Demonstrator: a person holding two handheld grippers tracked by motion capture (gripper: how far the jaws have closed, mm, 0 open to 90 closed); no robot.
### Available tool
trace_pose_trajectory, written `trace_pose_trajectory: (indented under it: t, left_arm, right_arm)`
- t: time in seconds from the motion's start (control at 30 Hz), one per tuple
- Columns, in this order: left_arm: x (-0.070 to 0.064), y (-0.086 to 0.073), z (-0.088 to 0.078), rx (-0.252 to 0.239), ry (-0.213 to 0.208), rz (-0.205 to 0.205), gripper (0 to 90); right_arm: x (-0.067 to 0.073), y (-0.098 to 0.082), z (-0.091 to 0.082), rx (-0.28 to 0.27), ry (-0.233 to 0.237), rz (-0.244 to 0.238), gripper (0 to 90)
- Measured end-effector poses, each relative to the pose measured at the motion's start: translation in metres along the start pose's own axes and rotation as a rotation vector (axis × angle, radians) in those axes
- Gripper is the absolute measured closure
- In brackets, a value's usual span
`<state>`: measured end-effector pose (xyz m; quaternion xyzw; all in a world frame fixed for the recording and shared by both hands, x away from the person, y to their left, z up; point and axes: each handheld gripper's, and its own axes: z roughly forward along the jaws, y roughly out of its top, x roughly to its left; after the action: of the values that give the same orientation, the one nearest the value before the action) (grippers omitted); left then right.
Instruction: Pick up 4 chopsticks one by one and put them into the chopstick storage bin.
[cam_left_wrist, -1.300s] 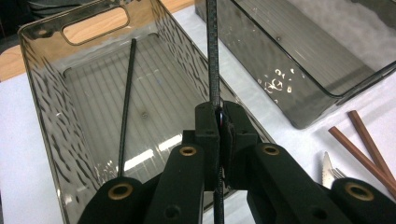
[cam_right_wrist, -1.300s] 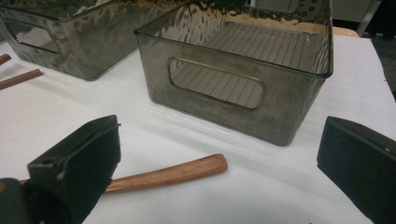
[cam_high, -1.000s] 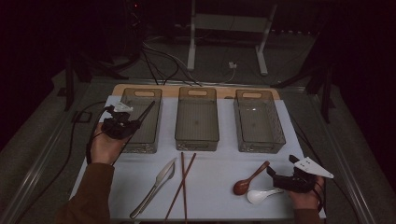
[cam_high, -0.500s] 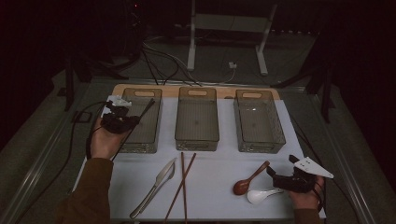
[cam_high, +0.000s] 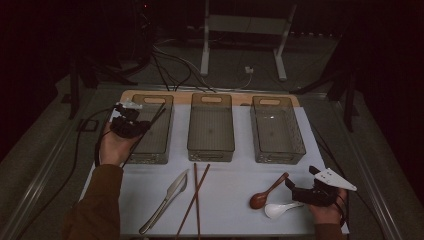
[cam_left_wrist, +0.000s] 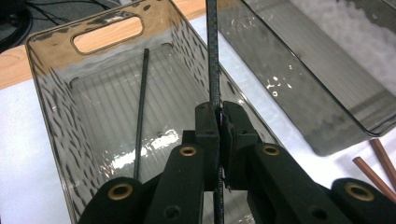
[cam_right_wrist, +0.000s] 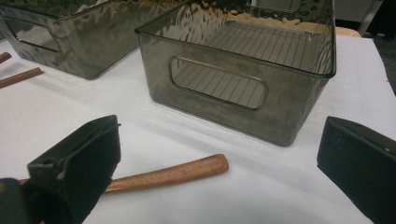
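place: lab-style recording setup | evidence: dark room, white-topped table (cam_high: 235, 200), black cables (cam_high: 170, 70) trailing across floor, white metal stand (cam_high: 245, 30) behind, three identical smoked-plastic bins (cam_high: 210, 150) in a row

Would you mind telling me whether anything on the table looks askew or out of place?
Mostly tidy. One black chopstick lies in the left bin while its mate is pinched in the left tool. The brown chopsticks lie crossed.

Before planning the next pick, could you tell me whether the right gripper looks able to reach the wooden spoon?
Probably yes: the right gripper is open, and the wooden spoon lies unobstructed just ahead.
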<state>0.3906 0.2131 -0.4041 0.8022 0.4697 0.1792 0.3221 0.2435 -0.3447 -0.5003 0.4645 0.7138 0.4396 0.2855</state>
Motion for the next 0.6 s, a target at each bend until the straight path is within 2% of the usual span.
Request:
trace_pose_trajectory:
  t: [0.3,0.6]
  left_arm:
    - [0.005,0.006,0.008,0.008,0.014,-0.014,87.6]
    - [0.010,0.010,0.014,0.003,0.006,-0.035,87.6]
  right_arm:
    - [0.000,0.000,0.000,0.001,0.001,-0.001,0.0]
    - [0.000,0.000,0.000,0.000,0.001,-0.002,0.0]
